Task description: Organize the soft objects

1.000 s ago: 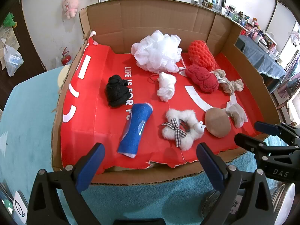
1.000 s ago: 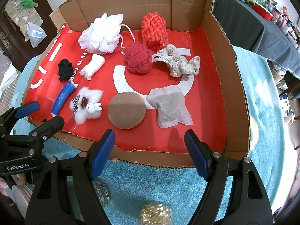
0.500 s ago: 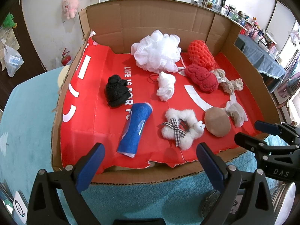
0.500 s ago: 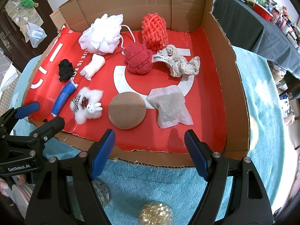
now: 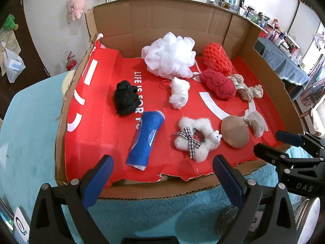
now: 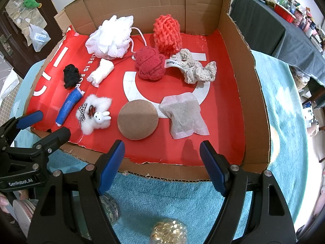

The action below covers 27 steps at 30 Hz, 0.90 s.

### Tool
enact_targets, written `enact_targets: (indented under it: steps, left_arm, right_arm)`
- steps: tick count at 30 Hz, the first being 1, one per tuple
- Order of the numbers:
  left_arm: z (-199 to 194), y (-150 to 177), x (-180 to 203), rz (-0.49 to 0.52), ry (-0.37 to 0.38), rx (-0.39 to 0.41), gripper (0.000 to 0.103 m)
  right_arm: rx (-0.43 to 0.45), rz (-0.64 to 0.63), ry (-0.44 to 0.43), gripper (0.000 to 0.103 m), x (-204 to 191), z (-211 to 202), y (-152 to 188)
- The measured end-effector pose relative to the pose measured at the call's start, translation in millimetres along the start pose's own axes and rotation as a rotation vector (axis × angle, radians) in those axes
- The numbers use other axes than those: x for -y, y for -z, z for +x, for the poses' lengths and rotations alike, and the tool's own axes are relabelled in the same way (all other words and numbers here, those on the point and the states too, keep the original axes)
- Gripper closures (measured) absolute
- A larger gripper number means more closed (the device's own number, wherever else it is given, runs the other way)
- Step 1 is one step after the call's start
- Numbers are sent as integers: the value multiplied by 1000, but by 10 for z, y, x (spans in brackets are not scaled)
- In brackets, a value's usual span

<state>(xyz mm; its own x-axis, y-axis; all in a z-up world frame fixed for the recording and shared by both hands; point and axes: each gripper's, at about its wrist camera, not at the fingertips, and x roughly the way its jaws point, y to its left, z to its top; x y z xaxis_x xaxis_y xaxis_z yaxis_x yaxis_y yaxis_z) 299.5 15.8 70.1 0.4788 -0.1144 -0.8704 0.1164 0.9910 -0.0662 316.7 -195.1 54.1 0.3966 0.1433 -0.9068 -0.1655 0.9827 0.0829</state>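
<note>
Both grippers' jaws spread and empty, soft objects (image 6: pixel 138 120) just beyond them in cardboard tray (image 6: pixel 254 93).

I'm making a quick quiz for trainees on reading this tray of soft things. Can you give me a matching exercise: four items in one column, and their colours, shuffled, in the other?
Items:
1. bath pouf
2. rolled cloth
3. round pad
4. knitted net sponge

Colours:
A. brown
B. orange-red
C. white
D. blue

Pairs: 1-C, 2-D, 3-A, 4-B
</note>
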Motion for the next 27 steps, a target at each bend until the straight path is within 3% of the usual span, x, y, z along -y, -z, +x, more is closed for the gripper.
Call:
enact_targets:
  steps: [15, 22, 26, 27]
  left_arm:
    - [-107, -18, -67, -58, 0, 19, 3]
    - [-829, 49, -126, -65, -55, 211, 3]
    - [-1295, 344, -84, -64, -24, 327, 0]
    - [-1378, 427, -59, -55, -23, 353, 0]
  right_arm:
    - [20, -26, 12, 27, -37, -113, -12]
    - [181, -24, 21, 27, -22, -867, 62]
    - [291, -47, 0, 27, -106, -1349, 360]
    - [321, -53, -2, 22, -133, -1457, 486]
